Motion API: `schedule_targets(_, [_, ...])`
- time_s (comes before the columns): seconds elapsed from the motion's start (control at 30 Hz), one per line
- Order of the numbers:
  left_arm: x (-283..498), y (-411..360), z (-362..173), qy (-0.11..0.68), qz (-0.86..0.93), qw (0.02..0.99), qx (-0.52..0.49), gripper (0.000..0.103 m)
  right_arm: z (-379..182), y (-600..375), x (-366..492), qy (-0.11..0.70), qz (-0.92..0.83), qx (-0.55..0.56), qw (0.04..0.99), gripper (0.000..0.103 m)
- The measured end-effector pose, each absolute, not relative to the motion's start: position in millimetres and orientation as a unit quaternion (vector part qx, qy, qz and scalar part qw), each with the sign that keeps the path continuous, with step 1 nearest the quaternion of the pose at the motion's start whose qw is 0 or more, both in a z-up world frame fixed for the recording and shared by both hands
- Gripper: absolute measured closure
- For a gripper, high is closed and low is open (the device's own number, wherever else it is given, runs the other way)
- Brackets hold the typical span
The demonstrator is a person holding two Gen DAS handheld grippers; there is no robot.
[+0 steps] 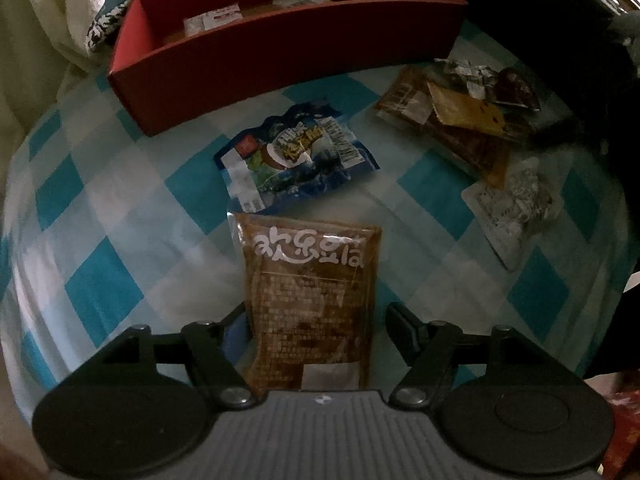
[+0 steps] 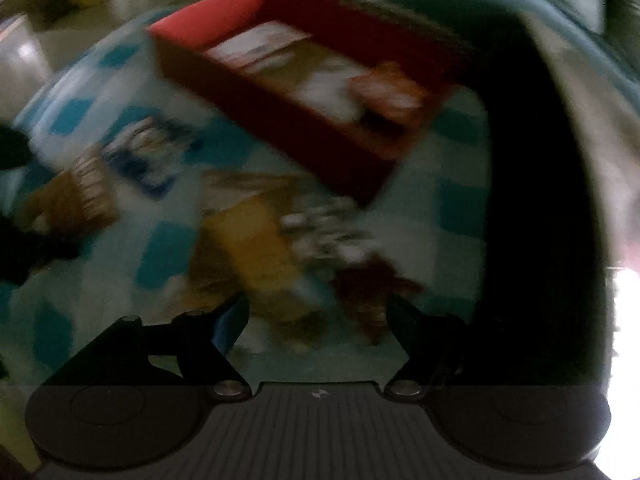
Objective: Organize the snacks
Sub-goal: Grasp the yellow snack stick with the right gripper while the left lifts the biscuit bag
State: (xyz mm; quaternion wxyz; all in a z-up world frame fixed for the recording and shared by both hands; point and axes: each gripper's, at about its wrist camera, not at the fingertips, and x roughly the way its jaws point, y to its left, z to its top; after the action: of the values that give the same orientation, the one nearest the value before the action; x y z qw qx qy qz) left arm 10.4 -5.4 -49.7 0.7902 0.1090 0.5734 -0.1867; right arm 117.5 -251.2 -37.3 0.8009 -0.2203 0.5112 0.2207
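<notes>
Nearest my left gripper [image 1: 316, 320] a brown packet with white lettering [image 1: 310, 304] is lying flat on the blue-and-white checked cloth [image 1: 100, 264], its near end sitting between my spread fingers; the left finger looks close to the packet's edge, the right one stands clear, and I cannot tell whether either is touching. The cloth is covering the whole work surface, and a pale curtain-like fabric [image 1: 60, 12] is hanging at the far left. I am holding the left gripper low and level, pointing along the packet toward the red box [image 1: 280, 56] at the far side. Just beyond the brown packet a blue snack bag [image 1: 296, 156] is lying, its near edge touching or overlapping the packet's top. To the right a pile of brown and yellow packets [image 1: 452, 120] is sitting near the box's right end, and a clear packet with white print [image 1: 508, 208] is lying apart, closer to me. Inside the box a few packets [image 1: 216, 18] are resting on its floor. My right gripper [image 2: 316, 320] is hovering with fingers apart, nothing between them, over the same pile [image 2: 256, 248]; this view is heavily motion-blurred, with the box [image 2: 280, 116] beyond and a dark band on the right that I cannot identify.
</notes>
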Motion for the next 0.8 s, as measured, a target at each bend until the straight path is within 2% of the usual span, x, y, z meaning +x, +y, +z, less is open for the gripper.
schedule_targets(0.17, [9, -8, -50, 0.571, -0.188, 0.791, 0.113, 0.037, -65, -216, 118, 0.51, 0.281, -0.255, 0.772, 0.025])
schedule_targets(0.3, [10, -8, -50, 0.573, -0.192, 0.789, 0.109, 0.033, -73, -220, 144, 0.528, 0.292, -0.202, 0.771, 0.023])
schedule_targets(0.6, [13, -9, -52, 0.577, -0.197, 0.785, 0.103, 0.028, -71, -255, 151, 0.581, 0.278, -0.066, 0.762, 0.039])
schedule_targets(0.7, [12, -11, -53, 0.576, -0.198, 0.786, 0.11, 0.027, -65, -247, 138, 0.564, 0.283, -0.117, 0.767, 0.035])
schedule_targets(0.8, [12, -13, -53, 0.574, -0.198, 0.786, 0.114, 0.026, -75, -246, 143, 0.581, 0.274, -0.141, 0.753, 0.029])
